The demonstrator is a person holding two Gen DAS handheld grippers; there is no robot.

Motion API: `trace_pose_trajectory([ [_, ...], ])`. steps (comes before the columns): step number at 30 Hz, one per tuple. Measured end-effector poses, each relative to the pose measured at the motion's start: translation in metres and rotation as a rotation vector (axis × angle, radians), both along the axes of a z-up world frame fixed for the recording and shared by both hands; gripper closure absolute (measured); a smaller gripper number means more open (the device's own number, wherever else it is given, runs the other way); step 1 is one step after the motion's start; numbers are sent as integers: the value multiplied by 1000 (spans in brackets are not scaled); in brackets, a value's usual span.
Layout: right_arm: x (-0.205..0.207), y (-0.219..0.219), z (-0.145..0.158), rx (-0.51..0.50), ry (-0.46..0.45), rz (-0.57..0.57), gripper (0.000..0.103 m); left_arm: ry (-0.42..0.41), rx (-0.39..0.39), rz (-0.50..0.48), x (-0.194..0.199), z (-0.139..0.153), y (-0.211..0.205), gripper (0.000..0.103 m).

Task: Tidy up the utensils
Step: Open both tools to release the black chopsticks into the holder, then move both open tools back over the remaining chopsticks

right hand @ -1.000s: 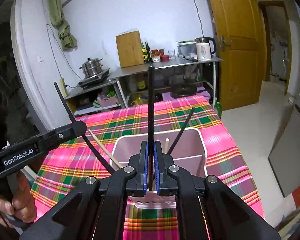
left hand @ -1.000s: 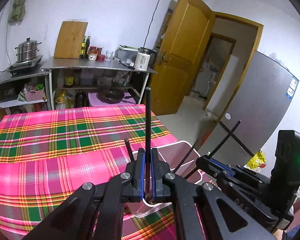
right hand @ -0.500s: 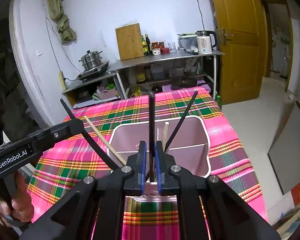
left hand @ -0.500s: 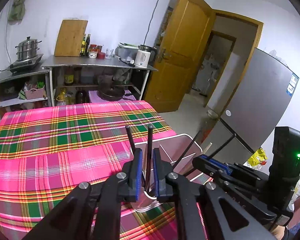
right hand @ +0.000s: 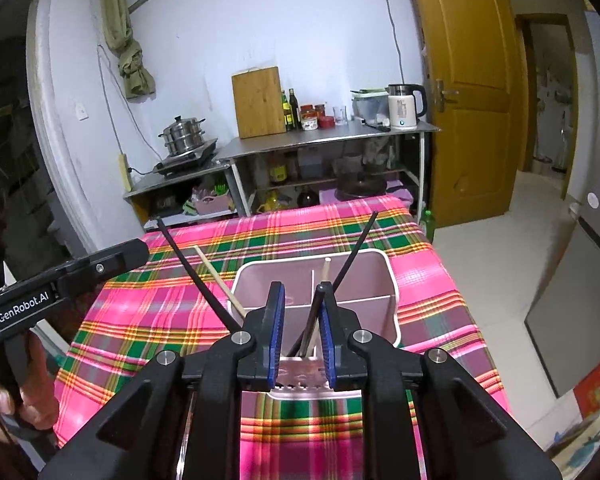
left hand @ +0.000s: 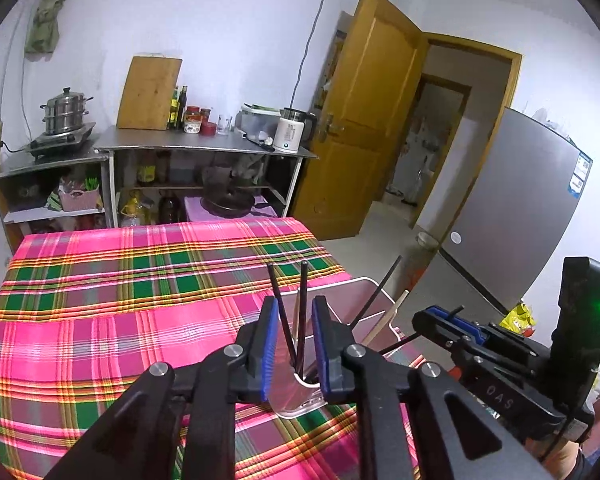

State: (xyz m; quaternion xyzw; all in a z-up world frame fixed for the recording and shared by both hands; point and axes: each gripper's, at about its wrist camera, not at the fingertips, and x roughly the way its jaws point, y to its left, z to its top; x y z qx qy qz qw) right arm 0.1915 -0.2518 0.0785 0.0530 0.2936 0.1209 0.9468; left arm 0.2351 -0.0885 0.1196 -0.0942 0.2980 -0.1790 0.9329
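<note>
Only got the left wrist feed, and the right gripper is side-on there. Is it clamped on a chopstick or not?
Observer: Not clamped. In the right wrist view the right gripper has its jaws opening. A black chopstick stands between the blue pads, close to the right-hand one, with its foot down in the pink holder.
Operator: How is the holder split inside?
Observer: A cross wall separates a front section from the back, and a rear divider halves the back. A pale wooden chopstick shows just right of that divider.
</note>
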Motion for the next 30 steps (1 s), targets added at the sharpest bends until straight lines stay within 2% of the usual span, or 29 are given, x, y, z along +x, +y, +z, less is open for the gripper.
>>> trace_pose_trajectory([
  [5, -15, 0, 7, -5, -25, -2, 84, -12, -7, 10, -14, 5, 8, 86],
  [8, -24, -1, 10, -2, -37, -3, 73, -17, -7, 14, -23, 5, 13, 86],
  [19, -57, 8, 4, -5, -47, 27, 72, -12, 1, 39, -67, -9, 36, 85],
  [30, -84, 21, -21, 24, 14, 78, 72, 55, 25, 76, -110, -50, 63, 85],
])
